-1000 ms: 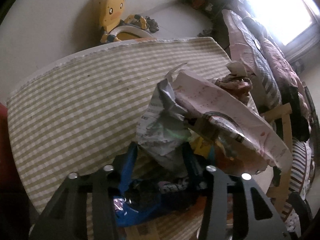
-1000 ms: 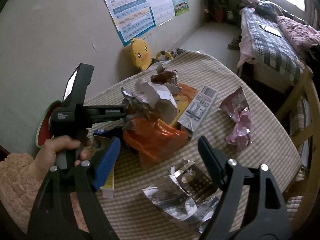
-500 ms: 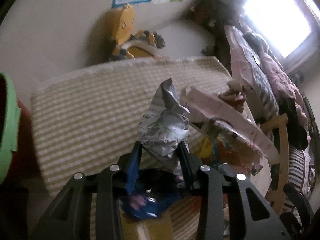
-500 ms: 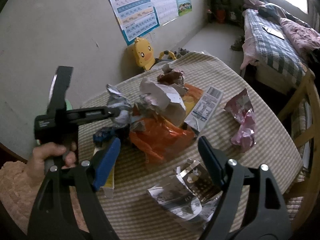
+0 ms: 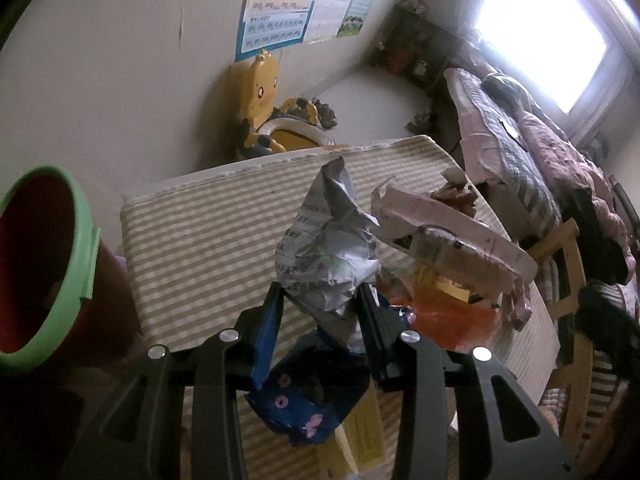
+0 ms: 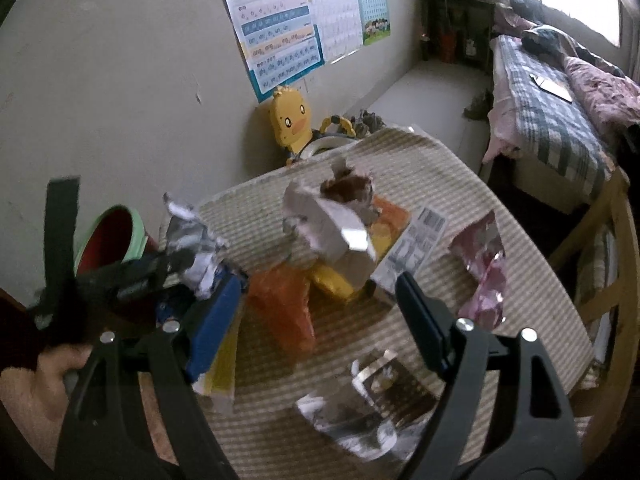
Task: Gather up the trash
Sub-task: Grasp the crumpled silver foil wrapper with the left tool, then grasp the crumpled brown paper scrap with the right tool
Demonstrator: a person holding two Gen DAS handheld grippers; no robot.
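Though pinched in left gripper (image 5: 320, 300) jaws, crinkled printed paper wad (image 5: 330, 240); right gripper (image 6: 320, 296) agape, empty.

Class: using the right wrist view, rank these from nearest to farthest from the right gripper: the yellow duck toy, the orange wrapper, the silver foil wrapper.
1. Silver foil wrapper, just beneath the right gripper.
2. Orange wrapper, mid-table, left of centre.
3. Yellow duck toy, by the wall beyond the table.

Black plastic left claw (image 5: 320, 300) with blue pads, silver screws, fuzzy beige sleeve (image 6: 24, 408), matching right claw (image 6: 316, 300)
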